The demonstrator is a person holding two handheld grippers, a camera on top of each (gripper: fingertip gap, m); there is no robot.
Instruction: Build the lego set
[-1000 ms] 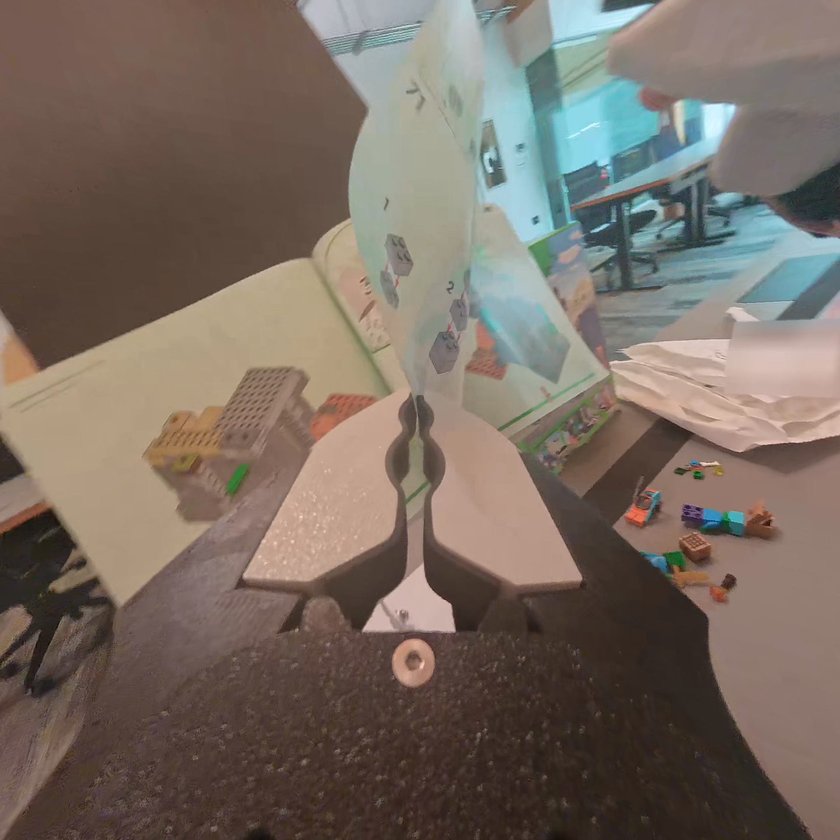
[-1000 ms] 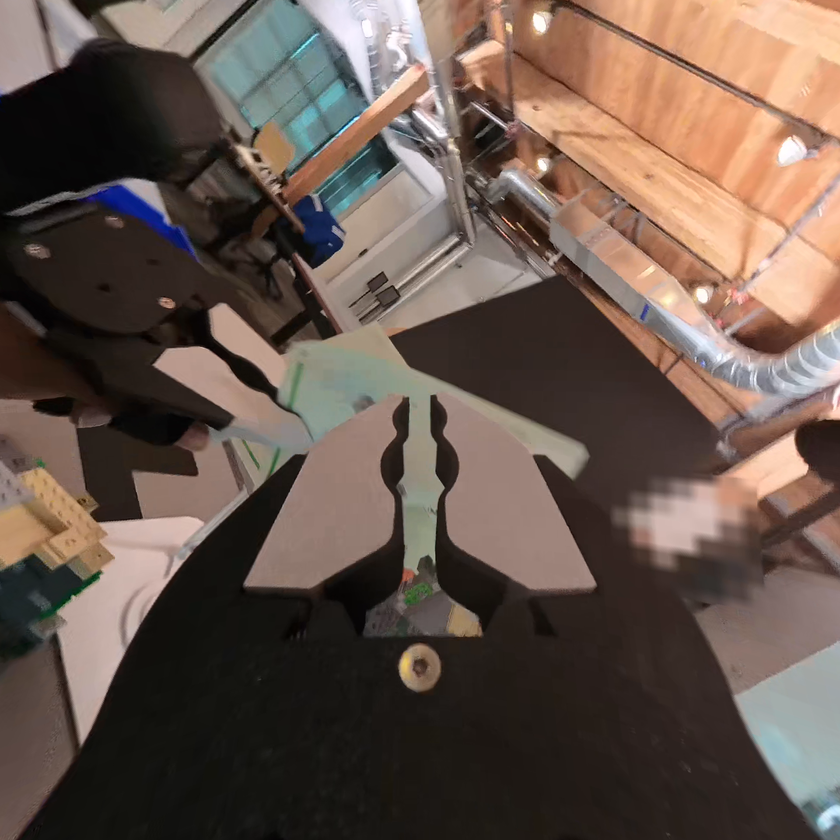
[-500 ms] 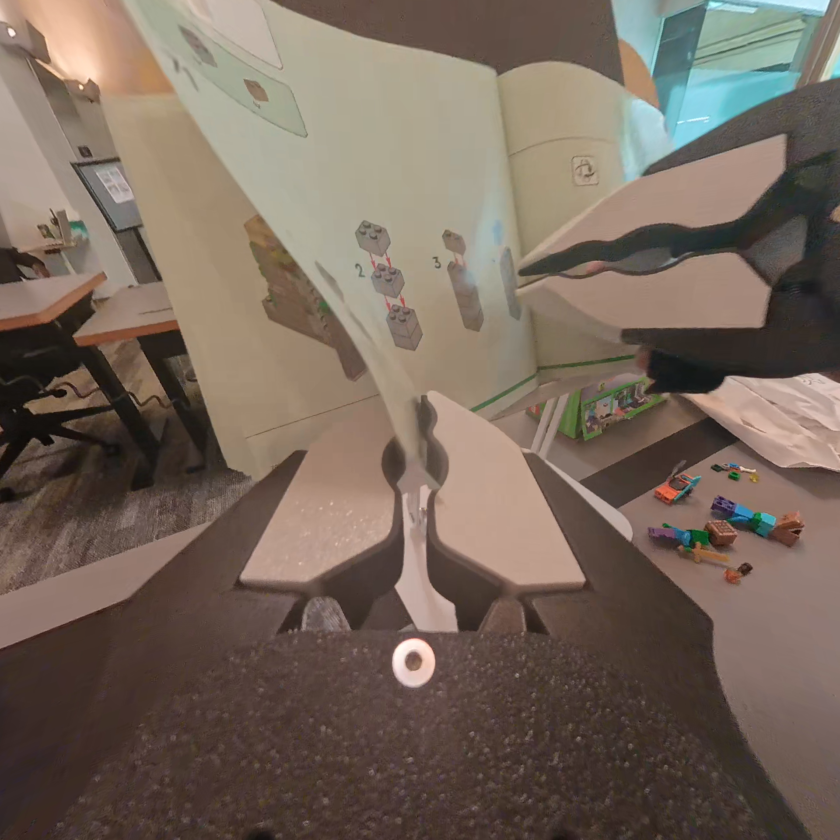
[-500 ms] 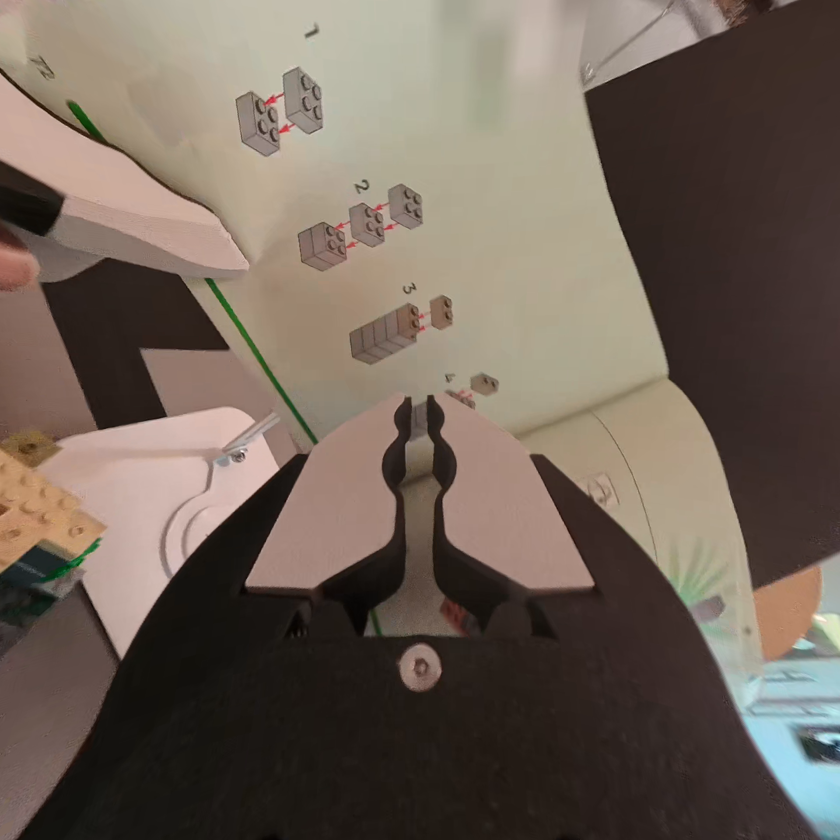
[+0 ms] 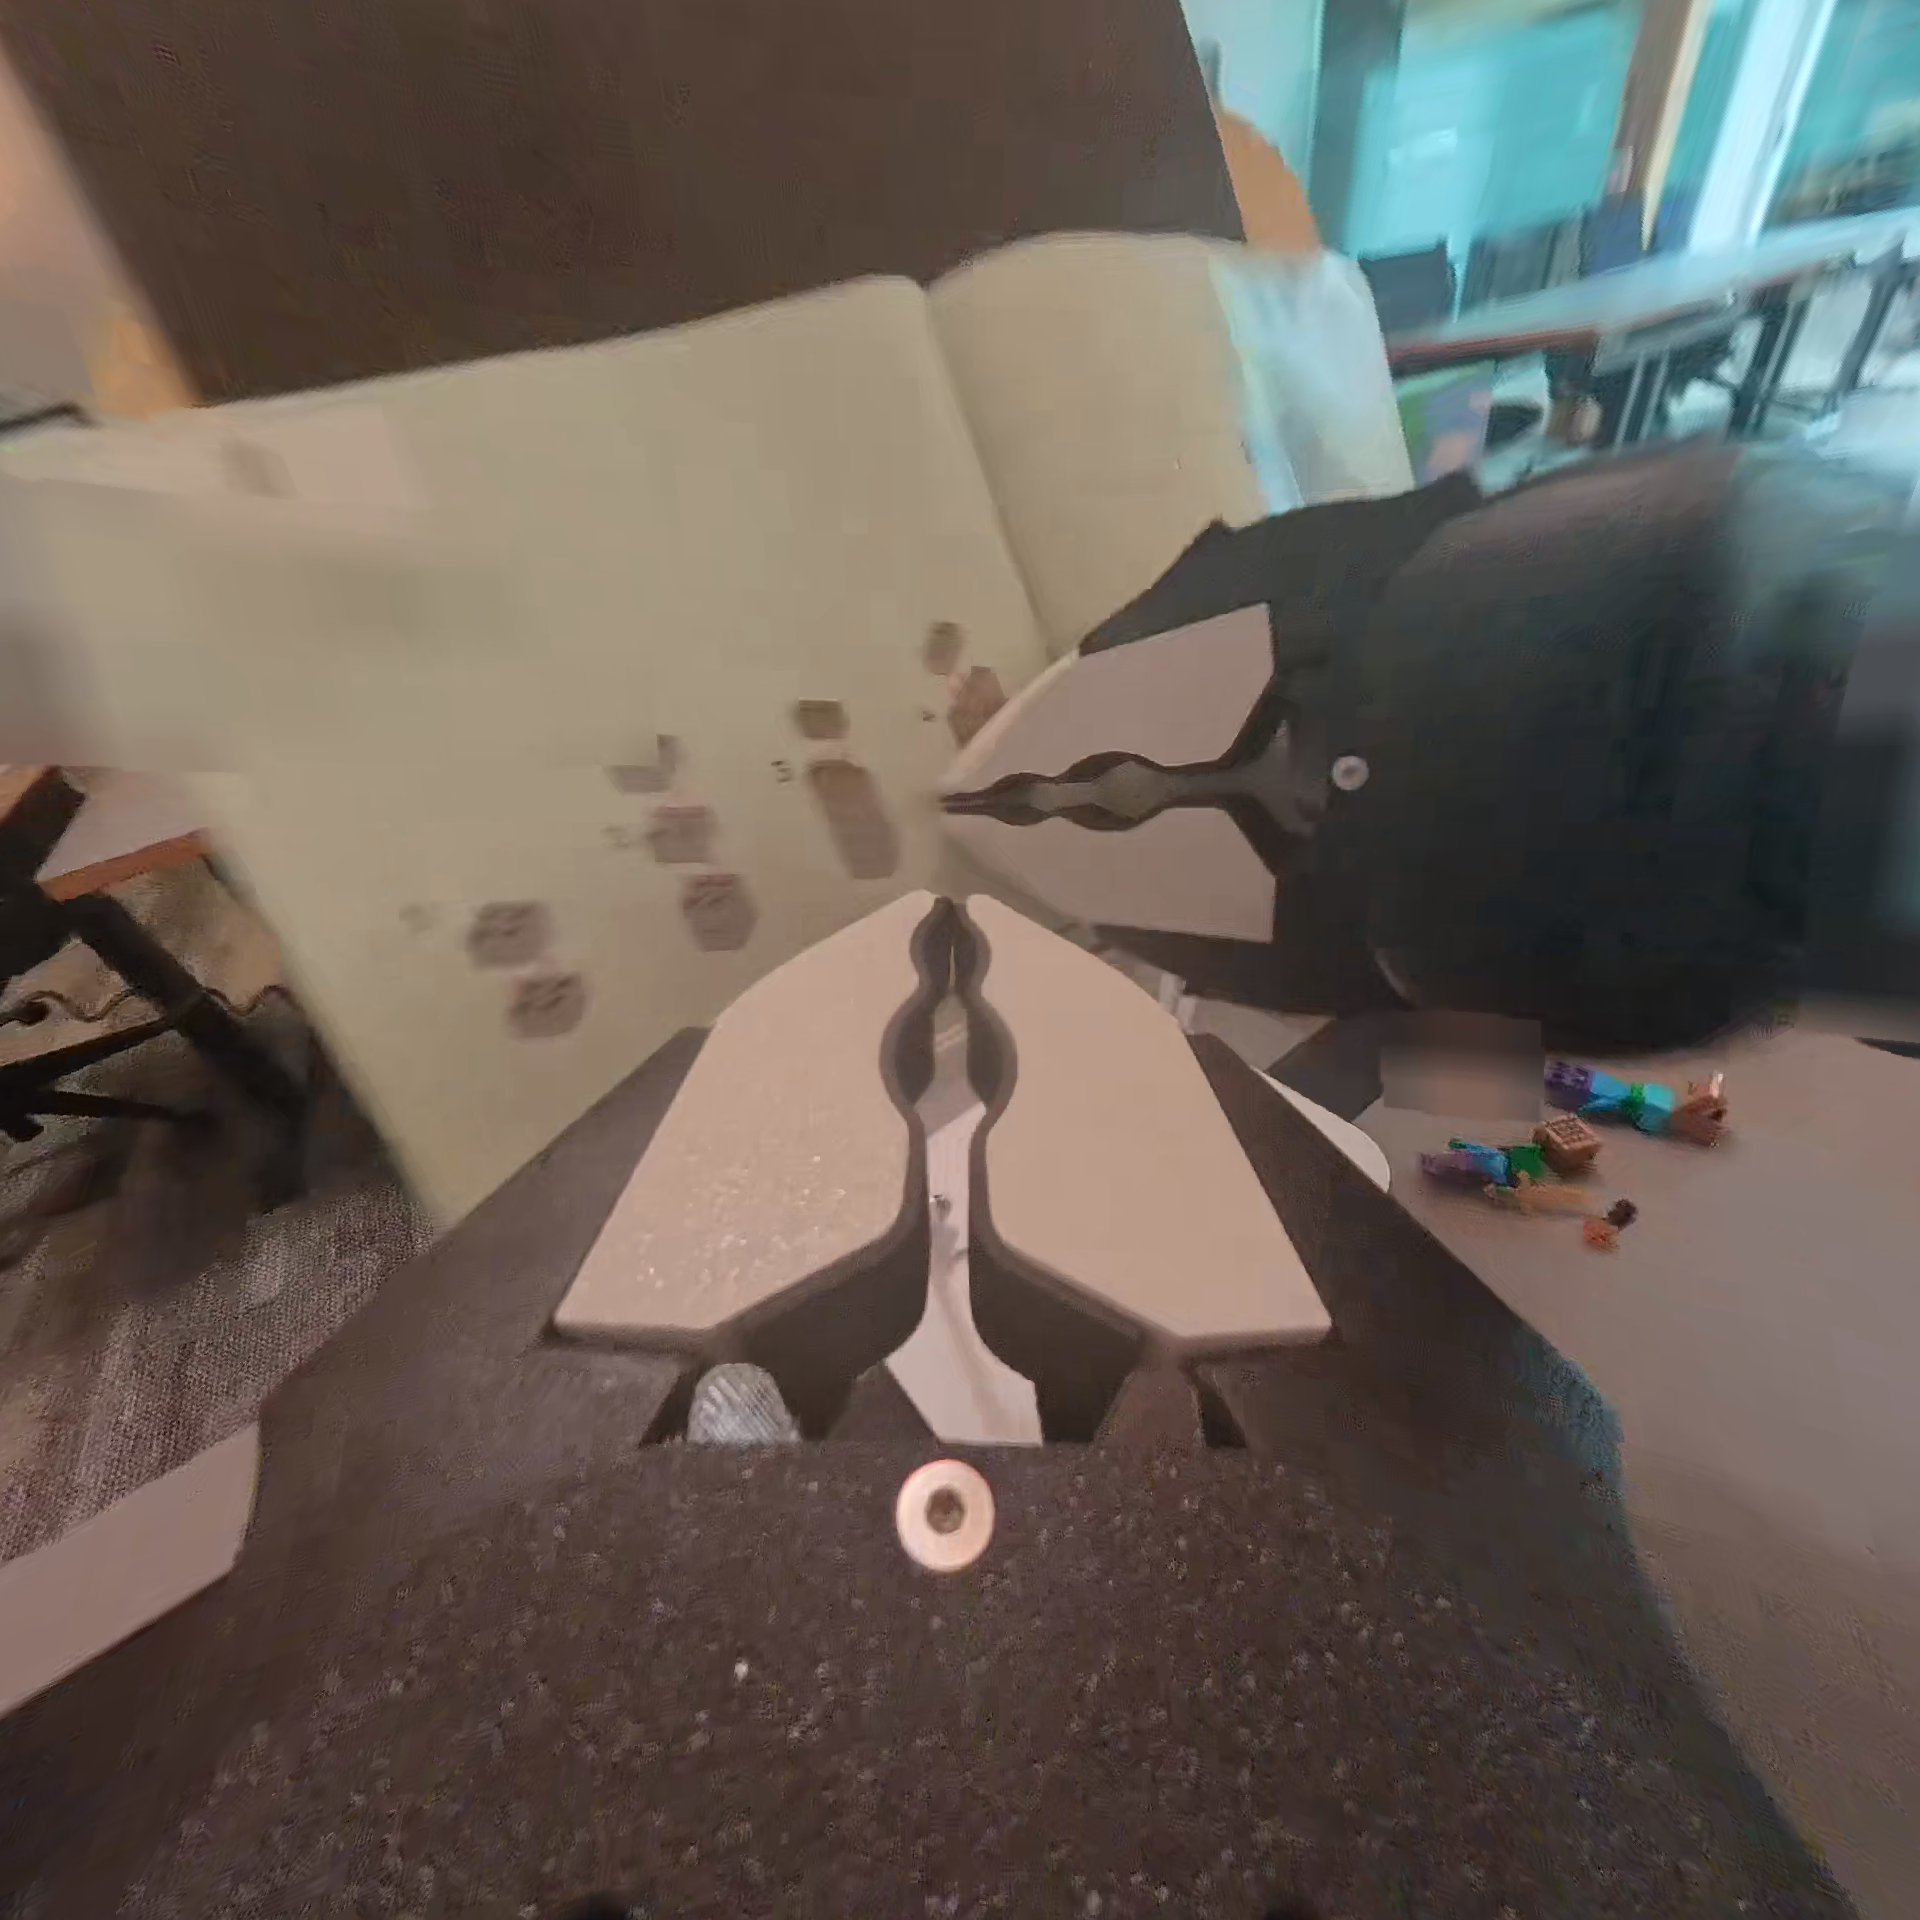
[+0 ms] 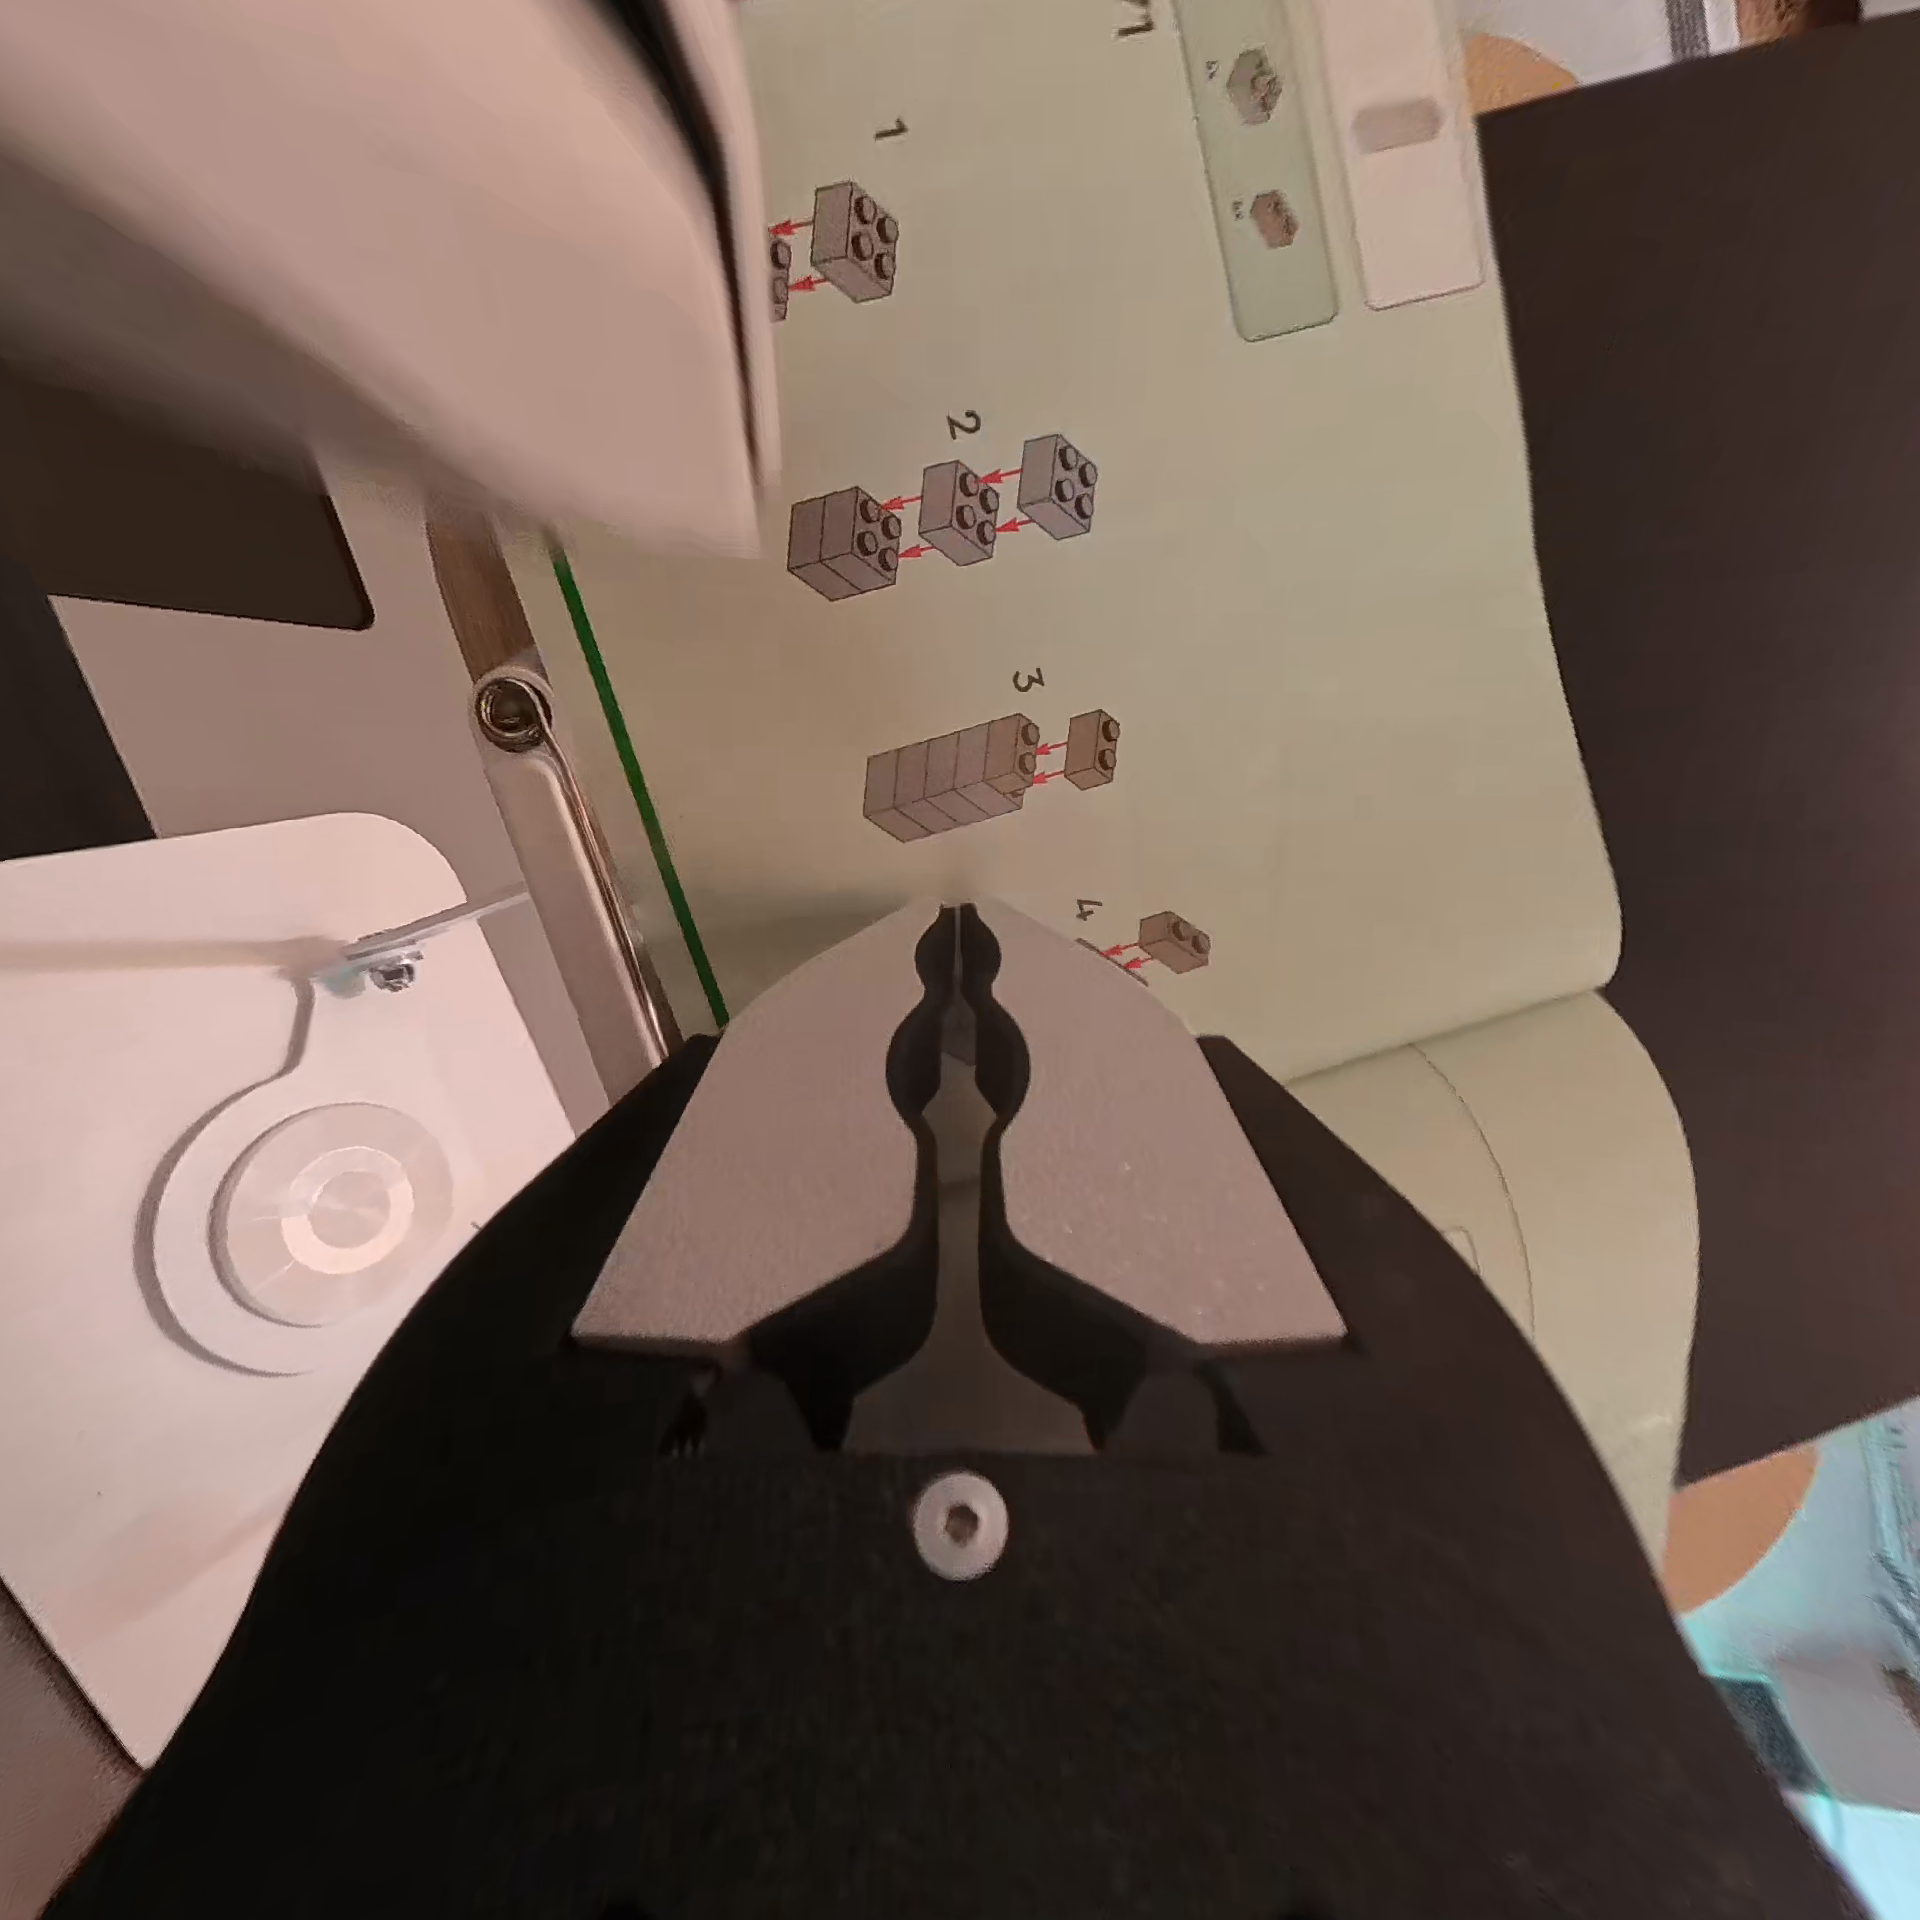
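The pale green building-instruction booklet [image 6: 1195, 582], open and standing against a dark brown board [image 6: 1704, 623], shows grey brick diagrams in numbered steps. Beside it lie a white stand base with a clear disc [image 6: 322, 1216] and, on the grey tabletop [image 5: 1662, 1403], scattered small colourful toy bricks [image 5: 1558, 1143]. The right gripper [image 6: 958, 910] pinches the page's lower part, its jaws closed on the paper. The left gripper [image 5: 948, 902] is closed with its tips at the page edge; whether it grips paper cannot be told.

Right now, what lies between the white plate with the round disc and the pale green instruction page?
A white bar carrying a shiny metal rod, shown in the right wrist view.
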